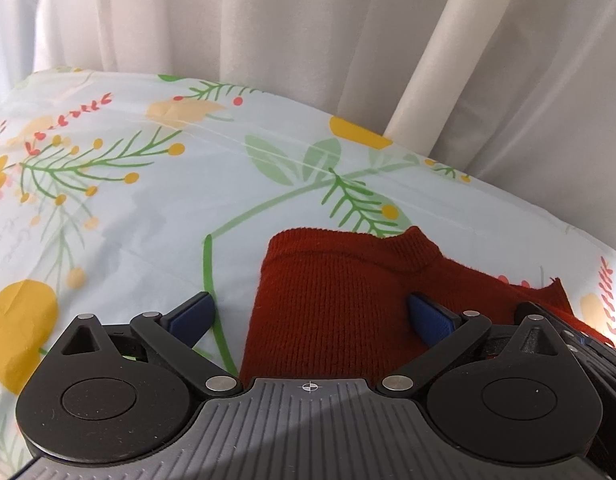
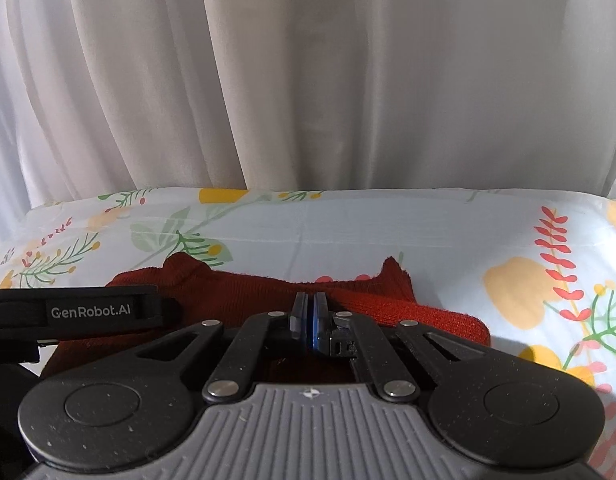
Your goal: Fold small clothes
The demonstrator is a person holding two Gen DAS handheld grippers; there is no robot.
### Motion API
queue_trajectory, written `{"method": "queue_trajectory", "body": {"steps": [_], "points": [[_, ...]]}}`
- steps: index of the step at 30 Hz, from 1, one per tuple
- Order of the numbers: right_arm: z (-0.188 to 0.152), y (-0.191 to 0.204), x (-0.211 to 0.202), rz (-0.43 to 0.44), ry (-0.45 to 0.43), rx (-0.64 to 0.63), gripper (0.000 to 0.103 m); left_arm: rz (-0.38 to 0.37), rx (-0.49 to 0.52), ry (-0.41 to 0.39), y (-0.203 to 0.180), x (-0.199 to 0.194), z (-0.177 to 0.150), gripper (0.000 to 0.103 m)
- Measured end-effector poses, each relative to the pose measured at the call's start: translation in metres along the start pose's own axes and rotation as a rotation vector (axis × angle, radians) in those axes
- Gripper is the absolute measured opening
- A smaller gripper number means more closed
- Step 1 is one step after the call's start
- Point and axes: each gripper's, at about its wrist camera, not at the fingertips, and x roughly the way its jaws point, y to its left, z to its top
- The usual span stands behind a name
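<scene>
A small rust-red knitted sweater [image 1: 328, 300] lies on the floral sheet [image 1: 127, 220], partly folded, its collar toward the far right. My left gripper [image 1: 308, 312] is open, its blue pads [image 1: 191, 314] spread wide over the sweater's left part, one pad on the sheet and the other on the knit. In the right wrist view the sweater [image 2: 235, 292] lies flat ahead with a sleeve [image 2: 440, 320] at the right. My right gripper [image 2: 310, 316] has its jaws pressed together low over the knit; whether cloth is pinched between them is hidden. The left gripper's body [image 2: 87, 312] shows at the left.
White curtains [image 2: 308, 80] hang behind the bed's far edge. A white pole [image 1: 440, 60] leans at the back right. The floral sheet [image 2: 468, 248] spreads on all sides of the sweater.
</scene>
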Motion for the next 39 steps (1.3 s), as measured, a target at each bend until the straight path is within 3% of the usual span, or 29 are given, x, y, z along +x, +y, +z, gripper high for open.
{"method": "queue_trajectory", "body": {"steps": [4,8,13,15,18,20,21,22,23,26,29,31,32,34,37,39], "points": [[-0.001,0.005,-0.024,0.003,0.052,0.002,0.001,-0.043,-0.065,0.033,0.018,-0.022,-0.006,0.103],[-0.03,0.001,-0.094,0.085,0.04,0.014,0.007,-0.135,-0.051,-0.027,0.038,-0.081,-0.04,0.103],[-0.093,-0.026,-0.173,0.157,0.113,0.132,0.011,-0.114,-0.005,-0.059,0.063,-0.147,-0.11,0.103],[-0.111,-0.035,-0.191,0.146,0.154,0.19,0.013,-0.099,0.005,-0.048,0.07,-0.163,-0.134,0.103],[-0.129,-0.051,-0.198,0.197,0.201,0.297,0.031,-0.092,0.038,-0.043,0.074,-0.172,-0.153,0.103],[-0.13,-0.063,-0.196,0.234,0.207,0.422,0.032,-0.065,0.051,-0.043,0.072,-0.167,-0.154,0.103],[-0.129,-0.069,-0.193,0.264,0.197,0.486,0.038,-0.05,0.055,-0.042,0.07,-0.164,-0.155,0.103],[-0.127,-0.073,-0.188,0.279,0.19,0.542,0.051,-0.045,0.061,-0.043,0.067,-0.162,-0.154,0.103],[-0.125,-0.076,-0.183,0.275,0.191,0.579,0.055,-0.051,0.068,-0.05,0.065,-0.159,-0.154,0.103],[-0.12,-0.075,-0.168,0.272,0.187,0.641,0.048,-0.016,0.084,-0.038,0.058,-0.148,-0.155,0.103],[-0.123,-0.082,-0.16,0.325,0.181,0.764,0.015,0.092,0.072,-0.005,0.062,-0.141,-0.157,0.103],[-0.134,-0.096,-0.154,0.433,0.182,0.919,0.008,0.105,0.04,0.006,0.073,-0.144,-0.157,0.103],[-0.134,-0.098,-0.154,0.385,0.192,0.903,0.008,0.106,0.012,0.009,0.08,-0.148,-0.156,0.103],[-0.13,-0.092,-0.157,0.262,0.2,0.728,0.007,0.113,-0.04,-0.01,0.09,-0.159,-0.154,0.103],[-0.12,-0.07,-0.165,0.183,0.171,0.536,0.008,0.062,-0.094,-0.075,0.096,-0.177,-0.147,0.103],[-0.115,-0.057,-0.166,0.13,0.167,0.435,0.008,0.028,-0.077,-0.087,0.09,-0.179,-0.143,0.103]]}}
